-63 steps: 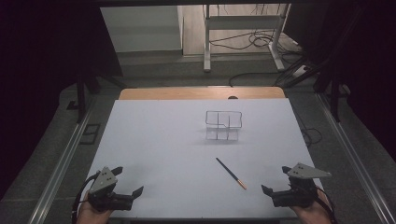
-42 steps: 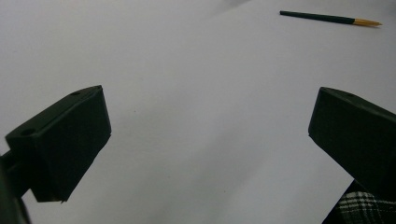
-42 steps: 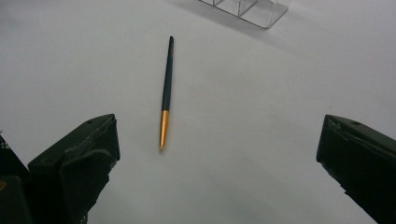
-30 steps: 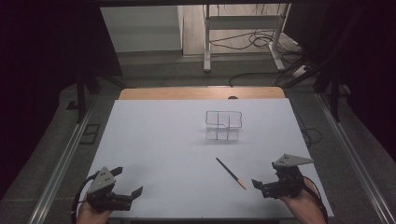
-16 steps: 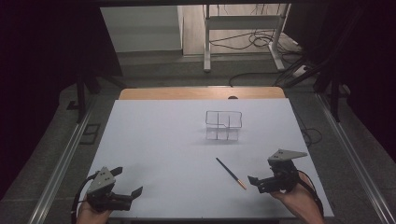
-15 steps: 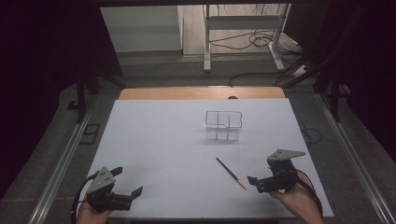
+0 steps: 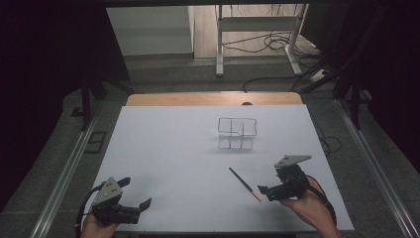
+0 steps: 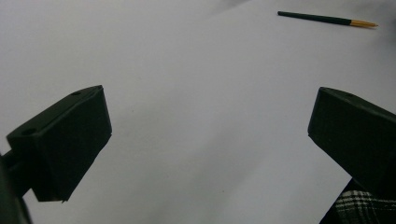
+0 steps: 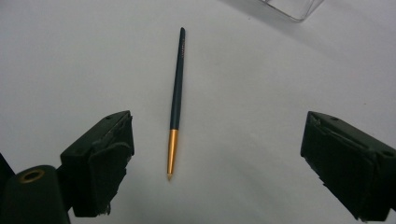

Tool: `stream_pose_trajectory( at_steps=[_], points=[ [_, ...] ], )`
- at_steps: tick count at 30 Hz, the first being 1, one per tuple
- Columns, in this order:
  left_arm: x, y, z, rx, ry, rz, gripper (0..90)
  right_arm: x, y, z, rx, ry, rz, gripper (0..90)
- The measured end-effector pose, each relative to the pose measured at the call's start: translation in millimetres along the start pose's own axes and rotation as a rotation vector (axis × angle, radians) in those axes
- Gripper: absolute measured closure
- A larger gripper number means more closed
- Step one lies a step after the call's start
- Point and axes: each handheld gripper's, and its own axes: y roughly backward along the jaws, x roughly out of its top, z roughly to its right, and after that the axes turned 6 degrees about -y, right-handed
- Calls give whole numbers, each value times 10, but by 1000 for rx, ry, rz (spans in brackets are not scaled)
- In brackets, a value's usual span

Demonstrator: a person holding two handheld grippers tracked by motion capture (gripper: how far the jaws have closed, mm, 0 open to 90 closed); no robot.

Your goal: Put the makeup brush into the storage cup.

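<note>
Clear box [image 9: 295, 6] is getting cut off at the right gripper [image 9: 215, 163] view's top edge. Its open jaws have just been closing a little, pencil [image 9: 175, 100] lying untouched between them. Left gripper [image 8: 205, 144] is sitting open.

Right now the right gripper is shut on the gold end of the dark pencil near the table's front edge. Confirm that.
Not quite. The right gripper is not shut on the pencil: in the right gripper view its jaws stand wide apart with the gold end lying free on the table between them, untouched. The rest holds: the high view shows the pencil near the front edge.
</note>
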Motion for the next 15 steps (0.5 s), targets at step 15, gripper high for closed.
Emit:
stream_pose_trajectory(
  at_steps=[15],
  points=[
    [1,1,2,-1,-2,0,1,161,-114,-16,-14,45,-79,173]
  ],
)
